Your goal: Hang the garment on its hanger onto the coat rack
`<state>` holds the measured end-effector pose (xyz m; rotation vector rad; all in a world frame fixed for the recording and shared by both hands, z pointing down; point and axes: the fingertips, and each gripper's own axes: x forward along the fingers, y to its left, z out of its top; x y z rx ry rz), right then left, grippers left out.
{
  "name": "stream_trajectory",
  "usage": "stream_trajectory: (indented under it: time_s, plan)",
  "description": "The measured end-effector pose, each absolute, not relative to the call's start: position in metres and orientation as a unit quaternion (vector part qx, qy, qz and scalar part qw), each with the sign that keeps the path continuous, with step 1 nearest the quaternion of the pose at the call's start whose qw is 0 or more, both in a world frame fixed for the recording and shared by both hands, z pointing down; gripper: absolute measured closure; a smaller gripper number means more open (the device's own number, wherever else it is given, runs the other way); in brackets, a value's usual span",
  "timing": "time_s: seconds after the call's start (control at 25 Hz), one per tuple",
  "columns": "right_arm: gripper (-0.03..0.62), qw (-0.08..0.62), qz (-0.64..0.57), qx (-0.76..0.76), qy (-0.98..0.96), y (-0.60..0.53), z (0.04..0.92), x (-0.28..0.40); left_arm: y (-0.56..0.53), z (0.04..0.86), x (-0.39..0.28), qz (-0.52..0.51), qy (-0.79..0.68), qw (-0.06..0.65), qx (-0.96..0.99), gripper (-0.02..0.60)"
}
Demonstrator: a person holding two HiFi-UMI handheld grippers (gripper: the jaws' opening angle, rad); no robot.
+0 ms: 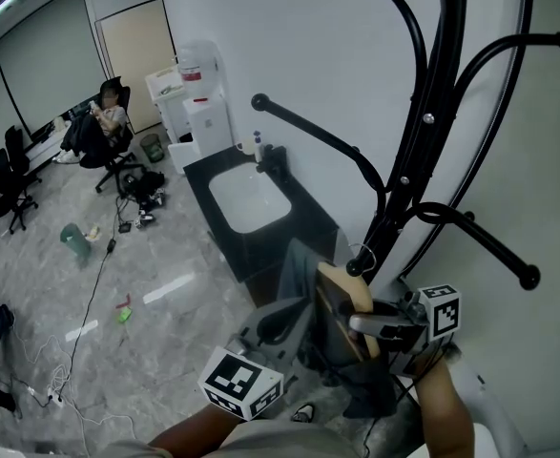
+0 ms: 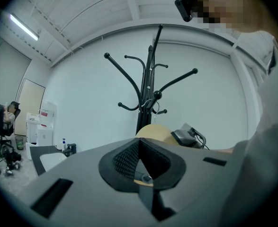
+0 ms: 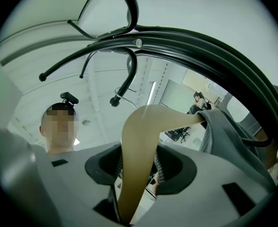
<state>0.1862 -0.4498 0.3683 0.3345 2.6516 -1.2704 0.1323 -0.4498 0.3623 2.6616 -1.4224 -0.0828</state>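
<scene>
The black coat rack (image 1: 432,113) stands against the white wall, its curved arms spreading above me. A tan wooden hanger (image 1: 342,299) carries a grey garment (image 1: 299,275) just below the rack's lower arms, and its thin metal hook (image 1: 361,256) is close to the pole. My right gripper (image 1: 365,324) is shut on the hanger (image 3: 139,141), whose wood runs up between the pads, with the garment (image 3: 228,136) draped to the right. My left gripper (image 1: 278,324) is beside the garment; its jaws (image 2: 139,145) meet at the tips and no cloth shows between them. The rack (image 2: 148,79) rises straight ahead of it.
A black cabinet with a white sink (image 1: 251,198) sits left of the rack, with a white dispenser (image 1: 198,103) behind it. A person sits in an office chair (image 1: 108,122) farther back. Cables (image 1: 89,303) and small items lie on the grey floor.
</scene>
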Motion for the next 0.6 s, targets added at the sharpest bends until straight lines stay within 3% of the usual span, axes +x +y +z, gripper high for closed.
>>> stream_trajectory:
  time_s: [0.6]
  plan:
    - [0.402,0.153,-0.402,0.019,0.902,-0.494,0.379,0.228,-0.448,0.369,0.152,-0.018,-0.452,0.07,0.889,0.577]
